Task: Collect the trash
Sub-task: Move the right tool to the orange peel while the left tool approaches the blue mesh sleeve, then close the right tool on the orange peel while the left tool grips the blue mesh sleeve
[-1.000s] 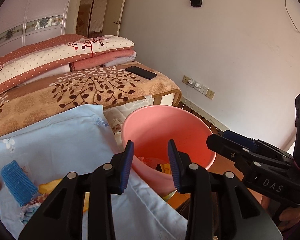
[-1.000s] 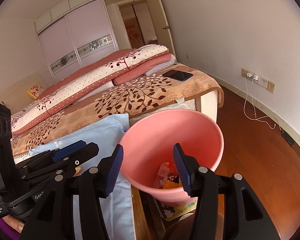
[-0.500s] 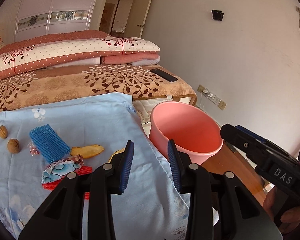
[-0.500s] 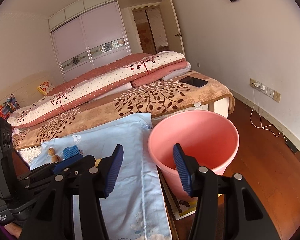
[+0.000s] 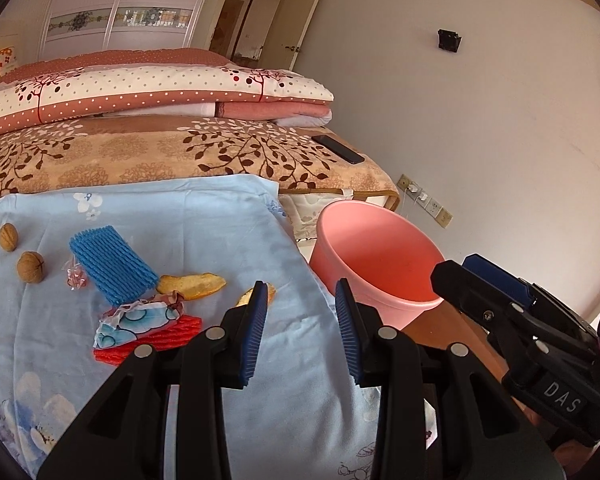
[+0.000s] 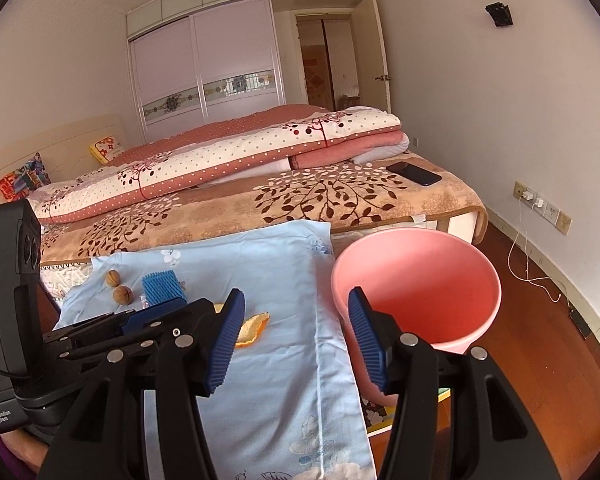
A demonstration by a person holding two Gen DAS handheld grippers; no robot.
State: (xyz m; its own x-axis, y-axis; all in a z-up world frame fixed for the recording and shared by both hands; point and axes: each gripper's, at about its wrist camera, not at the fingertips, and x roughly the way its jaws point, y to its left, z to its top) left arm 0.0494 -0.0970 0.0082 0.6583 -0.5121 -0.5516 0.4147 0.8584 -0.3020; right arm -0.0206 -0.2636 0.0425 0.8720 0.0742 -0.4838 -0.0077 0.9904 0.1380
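Lying on a light blue floral cloth (image 5: pixel 228 216): two walnuts (image 5: pixel 30 266), one blue foam net sleeve (image 5: pixel 112 264), one small clear candy wrapper (image 5: pixel 75 278), two pieces of orange peel (image 5: pixel 192 282), one crumpled printed wrapper (image 5: pixel 140 318) resting on a red foam net (image 5: pixel 168 334). Pink bucket (image 5: pixel 374 264) stands on the floor just beside the cloth's right edge, near the bed corner. Left gripper (image 5: pixel 302 322) hovers above the cloth, jaws apart, nothing between the pads. Right gripper (image 6: pixel 296 334) likewise released and empty, held over the gap between cloth and bucket. Black phone (image 6: pixel 414 173) lies on the brown leaf-pattern blanket (image 6: pixel 260 204).
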